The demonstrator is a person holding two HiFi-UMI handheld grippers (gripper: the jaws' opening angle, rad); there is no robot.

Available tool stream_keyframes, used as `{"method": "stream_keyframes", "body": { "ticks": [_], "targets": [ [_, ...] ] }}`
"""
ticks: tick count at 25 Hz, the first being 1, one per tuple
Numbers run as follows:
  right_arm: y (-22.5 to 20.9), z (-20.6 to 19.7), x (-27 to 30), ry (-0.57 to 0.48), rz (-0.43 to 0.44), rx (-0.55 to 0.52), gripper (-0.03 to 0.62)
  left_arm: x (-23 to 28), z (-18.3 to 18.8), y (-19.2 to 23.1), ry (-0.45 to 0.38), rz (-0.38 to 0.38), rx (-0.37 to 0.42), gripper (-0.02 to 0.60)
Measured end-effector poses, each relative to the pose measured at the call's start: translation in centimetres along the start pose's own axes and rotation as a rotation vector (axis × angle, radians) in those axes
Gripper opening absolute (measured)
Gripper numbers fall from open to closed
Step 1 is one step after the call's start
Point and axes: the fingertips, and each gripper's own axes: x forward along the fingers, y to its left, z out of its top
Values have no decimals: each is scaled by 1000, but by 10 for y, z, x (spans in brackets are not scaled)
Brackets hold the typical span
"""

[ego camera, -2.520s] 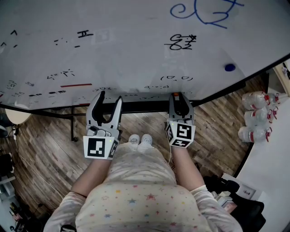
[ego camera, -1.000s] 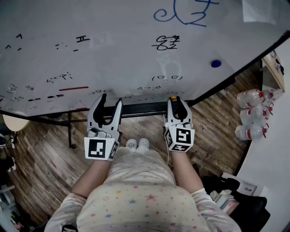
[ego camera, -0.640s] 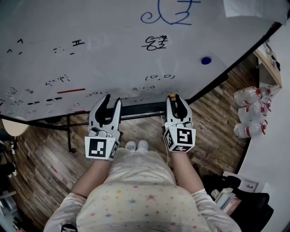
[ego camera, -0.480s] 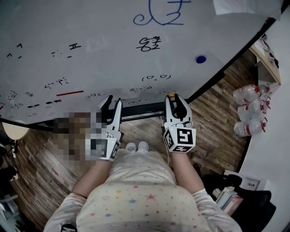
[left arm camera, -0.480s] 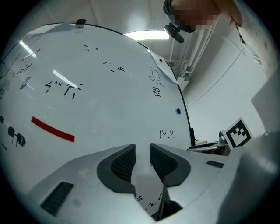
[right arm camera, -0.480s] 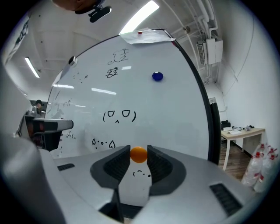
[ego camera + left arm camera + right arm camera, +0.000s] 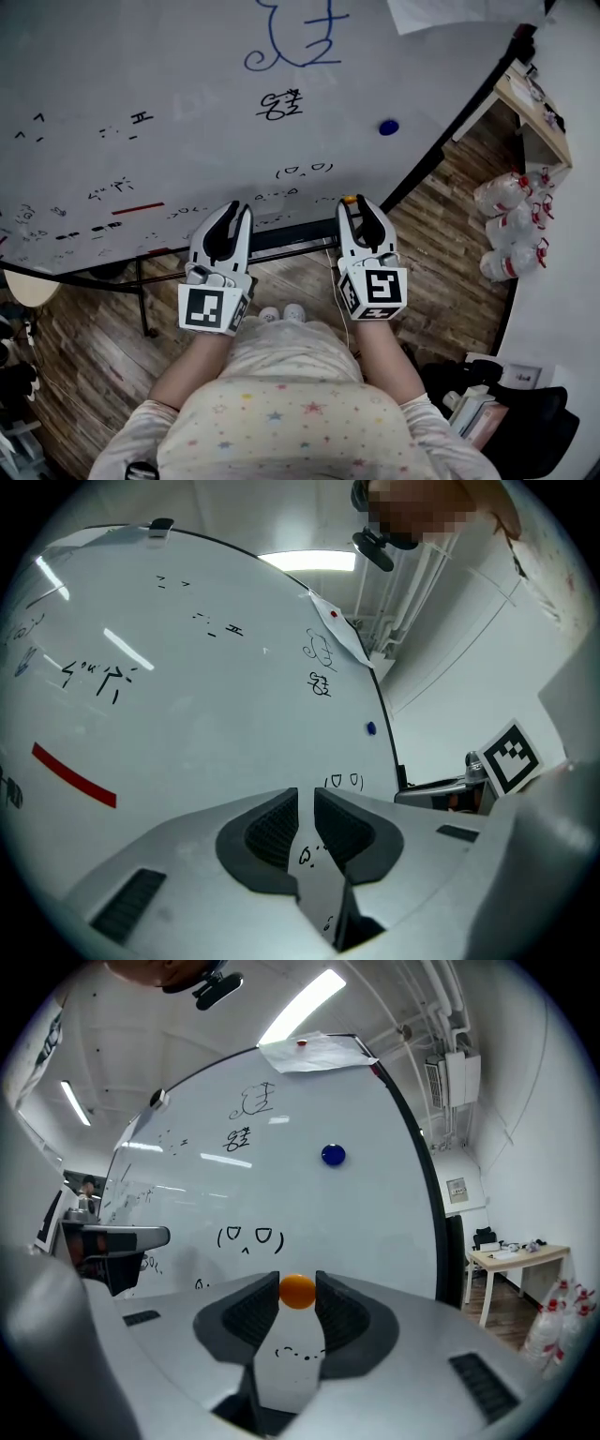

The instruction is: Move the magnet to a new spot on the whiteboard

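Observation:
A small orange magnet (image 7: 298, 1292) sits pinched between the tips of my right gripper (image 7: 298, 1288), which is shut on it just in front of the whiteboard (image 7: 141, 56) near its lower edge. From the head view the orange magnet (image 7: 349, 199) peeks out at the right gripper (image 7: 353, 204) tips. A blue magnet (image 7: 388, 127) sticks to the board up and to the right, and the right gripper view shows this blue magnet (image 7: 333, 1155) too. My left gripper (image 7: 228, 221) is shut and empty; the left gripper view shows the left gripper (image 7: 305, 803) with only a thin slit between its pads.
Handwritten marks, a red line (image 7: 137, 208) and a blue doodle (image 7: 291, 37) cover the board. A paper sheet (image 7: 314, 1052) hangs at its top right. Water bottles (image 7: 511, 234) and a wooden table (image 7: 536, 105) stand to the right. The board's stand (image 7: 281, 240) runs below the grippers.
My left gripper's jaws have gone from wide open to shut. The right gripper keeps hold of the orange magnet. The head view has swung right, sliding the board's marks leftward.

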Motion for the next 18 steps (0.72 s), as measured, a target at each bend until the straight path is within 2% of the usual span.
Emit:
{"method": "stream_keyframes", "body": {
  "ticks": [12, 18],
  "targets": [
    [-5, 28, 0, -17, 16, 5, 123, 18, 27, -11, -62, -53, 16, 43],
    [-8, 37, 0, -25, 15, -1, 123, 25, 30, -13, -66, -72, 10, 43]
  ]
}}
